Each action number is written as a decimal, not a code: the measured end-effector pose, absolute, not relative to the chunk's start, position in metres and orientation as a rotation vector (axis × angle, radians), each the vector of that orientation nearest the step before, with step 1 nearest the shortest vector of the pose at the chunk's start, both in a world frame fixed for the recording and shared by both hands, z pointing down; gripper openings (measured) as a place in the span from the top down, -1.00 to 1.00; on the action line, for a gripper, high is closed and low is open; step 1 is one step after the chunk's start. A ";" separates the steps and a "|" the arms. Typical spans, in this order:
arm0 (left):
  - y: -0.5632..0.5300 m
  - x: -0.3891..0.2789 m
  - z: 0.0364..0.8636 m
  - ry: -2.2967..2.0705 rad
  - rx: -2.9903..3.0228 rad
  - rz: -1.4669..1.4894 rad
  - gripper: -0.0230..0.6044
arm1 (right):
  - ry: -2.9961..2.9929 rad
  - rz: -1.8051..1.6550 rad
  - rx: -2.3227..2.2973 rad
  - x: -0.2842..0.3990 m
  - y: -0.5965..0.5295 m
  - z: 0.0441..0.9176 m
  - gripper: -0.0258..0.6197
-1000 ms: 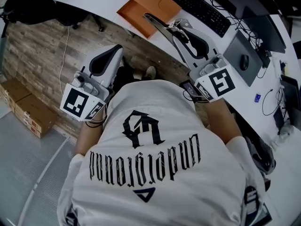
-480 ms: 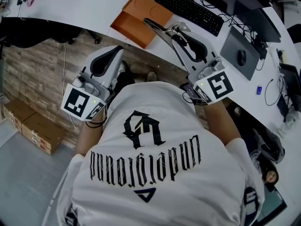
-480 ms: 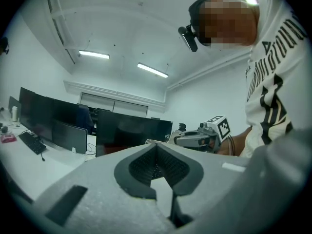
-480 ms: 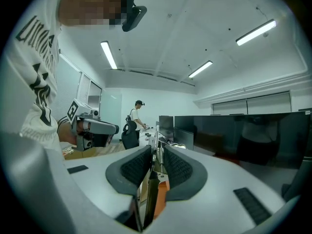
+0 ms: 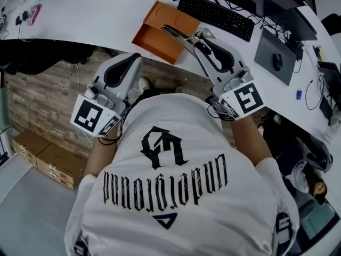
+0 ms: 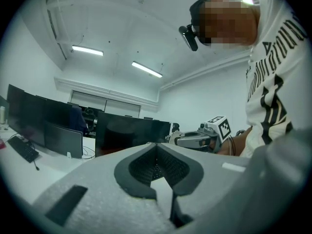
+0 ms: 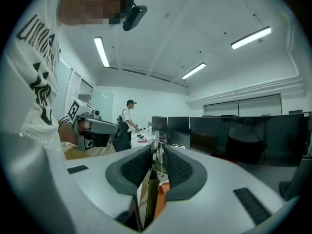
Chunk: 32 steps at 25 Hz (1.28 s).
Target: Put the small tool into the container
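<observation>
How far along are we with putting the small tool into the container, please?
Done: the tool is picked up, clamped in the right gripper's jaws. In hand: it is held by the orange box on the desk. Left: lowering it in and letting go. The left gripper is shut and empty.

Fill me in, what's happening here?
A person holds a hand-held gripper in each hand. The right hand-held gripper is clamped on a metal tool, raised near the orange box on the desk; the tool isn't in it yet. The left hand-held gripper is shut and empty, short of the desk.
</observation>
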State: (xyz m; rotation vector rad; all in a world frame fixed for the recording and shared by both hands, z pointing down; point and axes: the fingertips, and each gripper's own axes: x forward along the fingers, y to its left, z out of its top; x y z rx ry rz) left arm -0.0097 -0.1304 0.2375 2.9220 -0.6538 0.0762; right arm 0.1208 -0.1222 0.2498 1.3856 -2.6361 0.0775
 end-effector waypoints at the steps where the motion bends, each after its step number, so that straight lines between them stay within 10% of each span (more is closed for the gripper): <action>1: -0.135 -0.014 0.237 -0.642 2.926 0.077 0.88 | -2.630 0.077 1.397 0.117 -0.125 0.249 0.64; 32: -0.212 -0.070 0.276 -0.353 2.896 0.204 0.88 | -2.457 0.265 1.548 0.054 -0.188 0.325 0.65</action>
